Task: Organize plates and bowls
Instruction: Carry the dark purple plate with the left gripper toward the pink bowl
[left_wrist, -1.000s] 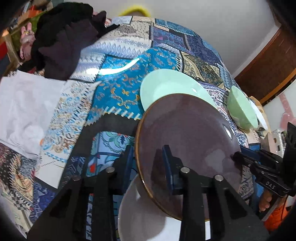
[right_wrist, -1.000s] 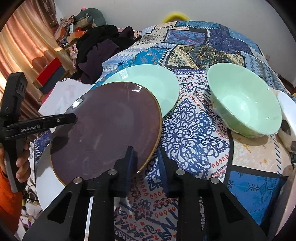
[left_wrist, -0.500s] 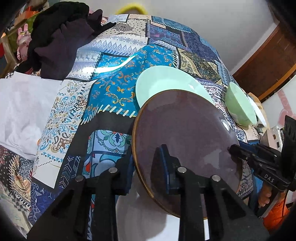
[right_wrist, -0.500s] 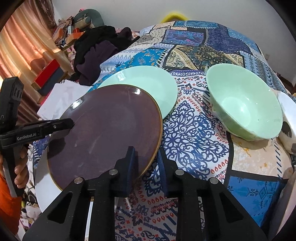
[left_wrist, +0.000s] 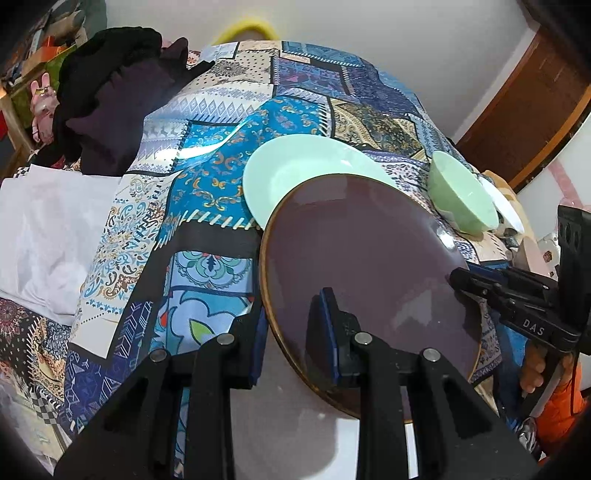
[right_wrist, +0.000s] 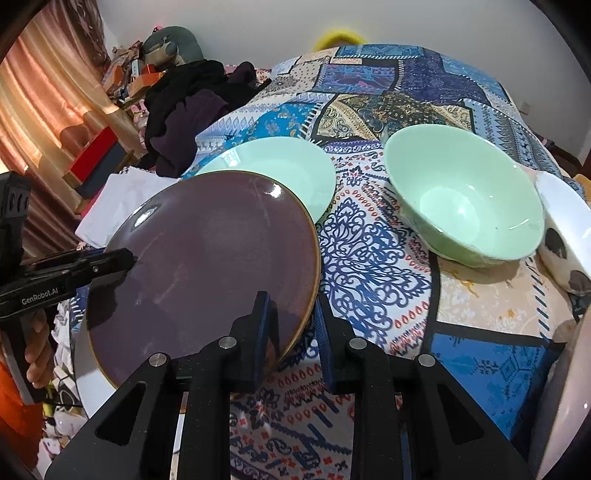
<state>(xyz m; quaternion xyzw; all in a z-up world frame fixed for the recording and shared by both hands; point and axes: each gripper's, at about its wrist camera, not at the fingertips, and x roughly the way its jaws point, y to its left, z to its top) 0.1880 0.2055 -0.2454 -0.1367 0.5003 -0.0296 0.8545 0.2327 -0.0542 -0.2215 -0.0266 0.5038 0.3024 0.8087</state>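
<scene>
Purple plate (left_wrist: 365, 266) (right_wrist: 207, 266) — dark, gold-rimmed, tilted, held off the patchwork cloth (left_wrist: 207, 184) (right_wrist: 369, 258) at two opposite edges. Its far edge overlaps the near edge of the green plate (left_wrist: 295, 166) (right_wrist: 280, 166), which lies flat on the cloth just behind it. Under its near edge shows part of a white plate (left_wrist: 295, 417) (right_wrist: 83, 369).

Left tongs (left_wrist: 293, 332) — nearly closed, one blue pad above and one below the purple plate's rim, pinching it. Right tongs (right_wrist: 290, 325) — likewise narrowed onto the opposite rim; in the left wrist view they appear at the plate's right edge (left_wrist: 458, 277).

Green bowl (left_wrist: 461, 195) (right_wrist: 465, 199) — upright on the cloth, to the right of the purple plate and apart from it. Beyond the bowl, touching or just beside it, a white dish with grey spots (right_wrist: 565, 229).

Dark clothing pile (left_wrist: 110, 99) (right_wrist: 188, 107) — well behind the purple plate, to the left. White fabric (left_wrist: 44, 229) (right_wrist: 118, 199) lies left of the plate.
</scene>
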